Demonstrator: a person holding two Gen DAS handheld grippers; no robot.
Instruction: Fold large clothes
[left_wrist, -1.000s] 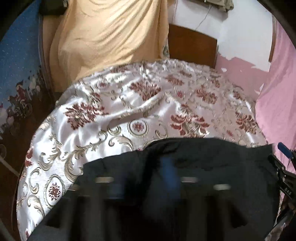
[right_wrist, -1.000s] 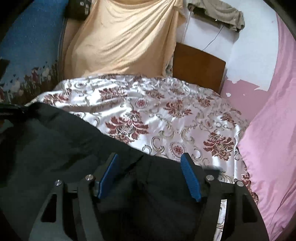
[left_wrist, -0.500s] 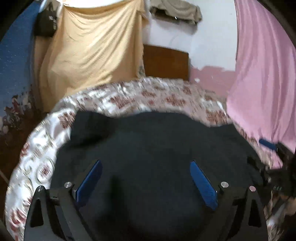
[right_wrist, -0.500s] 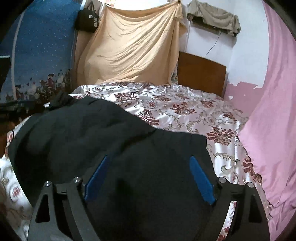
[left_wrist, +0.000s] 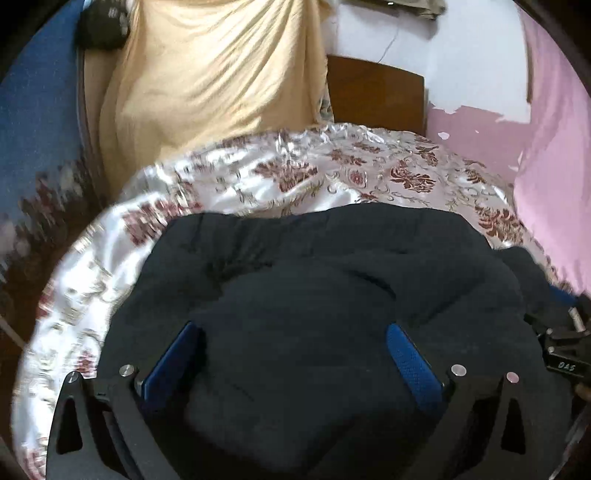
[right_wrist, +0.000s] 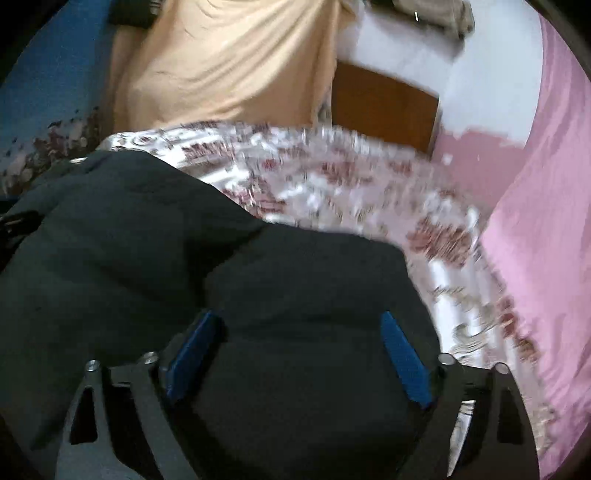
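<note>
Step in hand, as I read it: you are letting go after laying a fold.

Left gripper (left_wrist: 291, 343): jaws opening, already wide. Dark cloth fills the space between the blue pads (left_wrist: 412, 363), but they are not pinching it.

Right gripper (right_wrist: 295, 338): jaws likewise opening, wide apart, cloth bulging between them, no grip. The right-wrist view is blurred.

The black garment (left_wrist: 332, 266) lies heaped on the floral bedspread (left_wrist: 295, 170), at the near end of the bed, puffed up rather than flat. The far half of the spread is bare.

Next move, by my judgement: back both claws clear of the cloth, then find a free edge or corner before closing again.

Count: one garment, two grippers, one bedspread, one tan hanging cloth (left_wrist: 207, 74), one pink curtain (left_wrist: 554, 147).
</note>
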